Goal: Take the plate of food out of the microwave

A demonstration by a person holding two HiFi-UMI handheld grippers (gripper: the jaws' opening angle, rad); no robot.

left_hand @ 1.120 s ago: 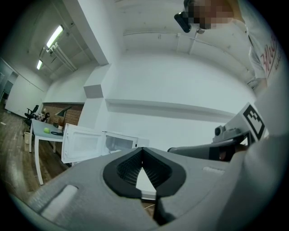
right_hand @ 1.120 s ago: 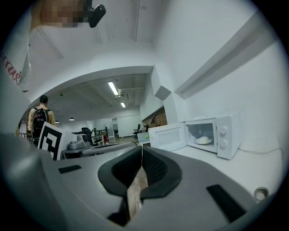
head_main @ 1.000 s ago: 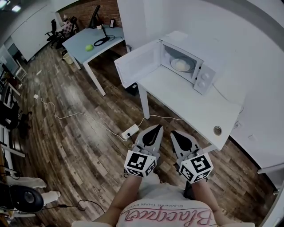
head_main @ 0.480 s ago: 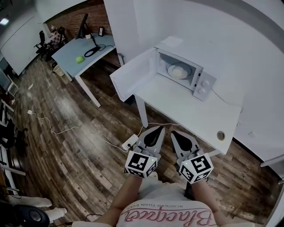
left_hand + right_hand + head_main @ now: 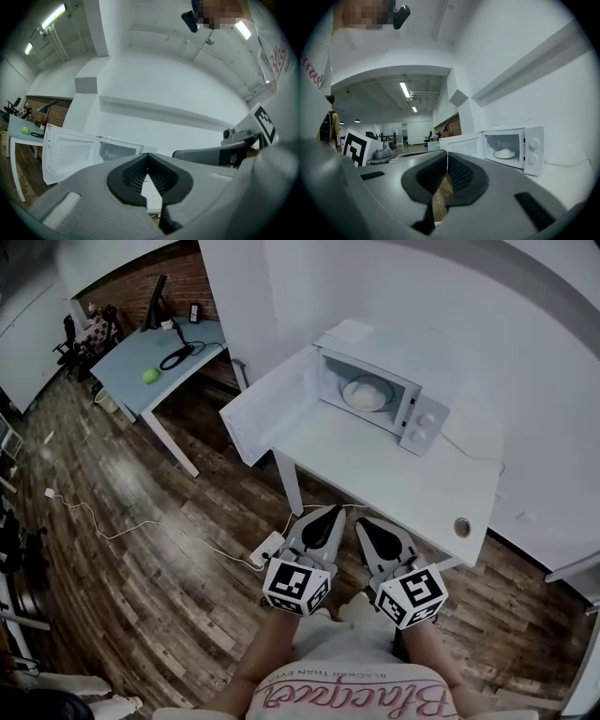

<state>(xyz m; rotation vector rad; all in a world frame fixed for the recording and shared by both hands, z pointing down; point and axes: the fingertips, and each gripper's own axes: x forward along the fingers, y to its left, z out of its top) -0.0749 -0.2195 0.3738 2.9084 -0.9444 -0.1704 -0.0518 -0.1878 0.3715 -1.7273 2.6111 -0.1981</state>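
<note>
Nearest the camera, the left gripper (image 5: pixel 334 510) and the right gripper (image 5: pixel 362 522) are held side by side in front of the person's shirt (image 5: pixel 352 690), both pointing level towards the microwave (image 5: pixel 424 418). In the left gripper view the jaws of the left gripper (image 5: pixel 148 159) are pressed together with nothing between them. The right gripper view shows the same for the right gripper (image 5: pixel 447 158): tips meeting, no thing held.

Both grippers are short of the microwave, out over the wooden floor (image 5: pixel 141 559), and well apart from it. A power strip (image 5: pixel 269 547) lies on the floor on the near side of the microwave, just left of the left gripper's tip.

Beyond the grippers stands the white table (image 5: pixel 375 470) that carries the microwave at its far end. A small round fitting (image 5: pixel 460 527) sits in the table top at the corner nearest the right gripper.

The microwave's door (image 5: pixel 267 407) is swung wide open to the left. The plate of food (image 5: pixel 366 393) rests inside the cavity, a pale mound on a white plate. From the right gripper it shows ahead and to the right of the closed tips (image 5: pixel 505 153), far from either pair of jaws.

Farther left of the microwave, past its open door, stands a blue-grey desk (image 5: pixel 141 357) with a green round object (image 5: pixel 150 376) on it.
</note>
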